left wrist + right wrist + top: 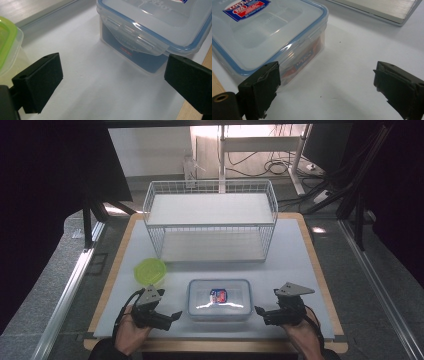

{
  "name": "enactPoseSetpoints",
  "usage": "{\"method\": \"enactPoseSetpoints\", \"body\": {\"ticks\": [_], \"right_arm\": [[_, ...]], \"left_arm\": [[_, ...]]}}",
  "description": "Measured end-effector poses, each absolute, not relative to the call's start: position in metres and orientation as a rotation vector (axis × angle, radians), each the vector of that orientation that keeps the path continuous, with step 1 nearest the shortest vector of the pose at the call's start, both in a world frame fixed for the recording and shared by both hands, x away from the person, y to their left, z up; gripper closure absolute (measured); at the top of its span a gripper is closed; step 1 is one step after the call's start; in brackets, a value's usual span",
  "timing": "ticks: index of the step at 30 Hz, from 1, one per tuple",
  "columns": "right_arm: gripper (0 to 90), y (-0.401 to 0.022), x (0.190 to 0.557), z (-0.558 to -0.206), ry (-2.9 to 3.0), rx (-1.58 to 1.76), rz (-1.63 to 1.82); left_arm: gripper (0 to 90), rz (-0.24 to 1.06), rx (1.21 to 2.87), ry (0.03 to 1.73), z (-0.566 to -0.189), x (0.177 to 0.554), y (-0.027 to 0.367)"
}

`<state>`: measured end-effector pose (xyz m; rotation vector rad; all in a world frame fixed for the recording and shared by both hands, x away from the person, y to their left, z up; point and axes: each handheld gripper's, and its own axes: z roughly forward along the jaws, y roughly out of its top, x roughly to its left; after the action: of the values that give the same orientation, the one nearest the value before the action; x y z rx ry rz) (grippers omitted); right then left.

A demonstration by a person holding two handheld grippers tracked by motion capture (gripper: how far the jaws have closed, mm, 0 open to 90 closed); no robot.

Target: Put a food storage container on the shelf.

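A clear rectangular box (219, 299) with a blue-rimmed snap lid and a red and blue label sits on the white mat near the front edge. My left gripper (173, 315) lies just left of it, pointing at its short side, jaws open and empty. In the left gripper view the box (155, 27) stands ahead of the open gripper (112, 77), apart from both pads. My right gripper (260, 311) rests just right of the box, also open. In the right gripper view the box (267, 32) sits beside the left pad of the gripper (327, 82), with nothing between the jaws.
A small round tub with a lime green lid (150, 271) (7, 42) sits left of the box, close to my left gripper. A white wire rack (210, 226) with two shelves stands at the back of the mat (295, 270). Its lower board (382, 10) lies ahead of my right gripper.
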<state>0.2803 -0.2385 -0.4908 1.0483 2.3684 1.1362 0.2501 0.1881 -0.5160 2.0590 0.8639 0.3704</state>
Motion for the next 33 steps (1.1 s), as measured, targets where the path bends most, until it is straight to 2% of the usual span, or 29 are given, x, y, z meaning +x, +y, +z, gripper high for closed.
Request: {"method": "enactPoseSetpoints", "body": {"ticks": [6, 13, 21, 33], "right_arm": [[5.1, -0.238, 0.28, -0.486, 2.374, 1.036, 1.166], [4.0, -0.235, 0.281, -0.479, 2.371, 1.016, 1.199], [1.7, -0.219, 0.286, -0.479, 2.434, 0.984, 1.191], [2.2, -0.201, 0.305, -0.486, 2.615, 1.063, 1.232]], "left_arm": [[0.1, 0.321, 2.011, 0.845, -0.516, 0.253, 0.19], [0.6, 0.3, 2.045, 0.828, -0.506, 0.257, 0.178], [0.9, 0.217, 2.051, 0.837, -0.498, 0.27, 0.163], [0.5, -0.072, 1.998, 0.865, -0.515, 0.302, 0.149]]}}
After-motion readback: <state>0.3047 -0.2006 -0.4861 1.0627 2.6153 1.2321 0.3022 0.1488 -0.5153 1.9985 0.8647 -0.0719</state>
